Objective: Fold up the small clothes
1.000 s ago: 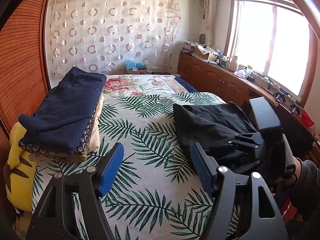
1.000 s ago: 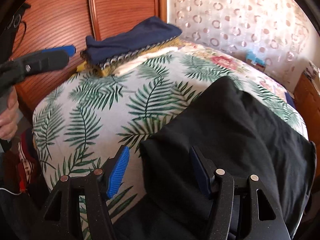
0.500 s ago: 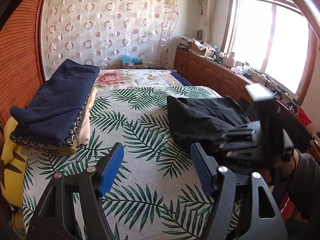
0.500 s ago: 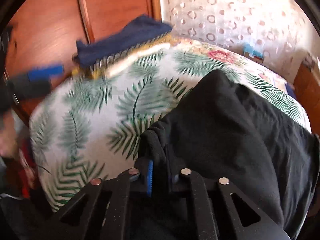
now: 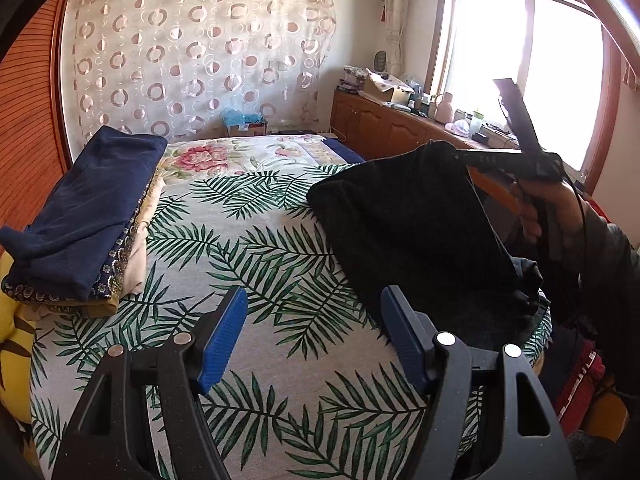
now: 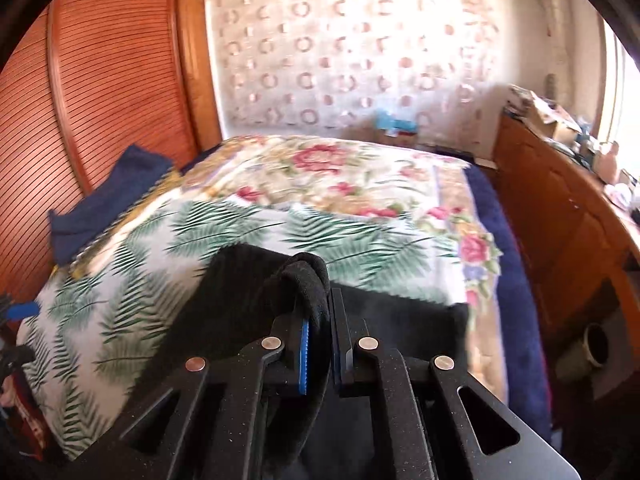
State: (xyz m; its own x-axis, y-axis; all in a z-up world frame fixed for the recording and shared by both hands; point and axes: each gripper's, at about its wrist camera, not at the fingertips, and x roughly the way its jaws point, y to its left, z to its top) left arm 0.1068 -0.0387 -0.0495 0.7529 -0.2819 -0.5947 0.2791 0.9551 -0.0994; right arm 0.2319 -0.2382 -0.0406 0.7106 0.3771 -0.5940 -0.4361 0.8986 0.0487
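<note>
The black garment is pinched at one edge by the closed jaws of the right gripper and lifted off the bed on its right side. The left gripper is held with jaws apart and empty over bare leaf-print sheet. A stack of folded clothes occupies the left edge, beside the wooden wardrobe.

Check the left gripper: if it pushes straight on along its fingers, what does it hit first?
Probably the bare palm-leaf bedspread. The open left gripper points down at it, between the black garment and folded stack. Depth is unclear.
</note>
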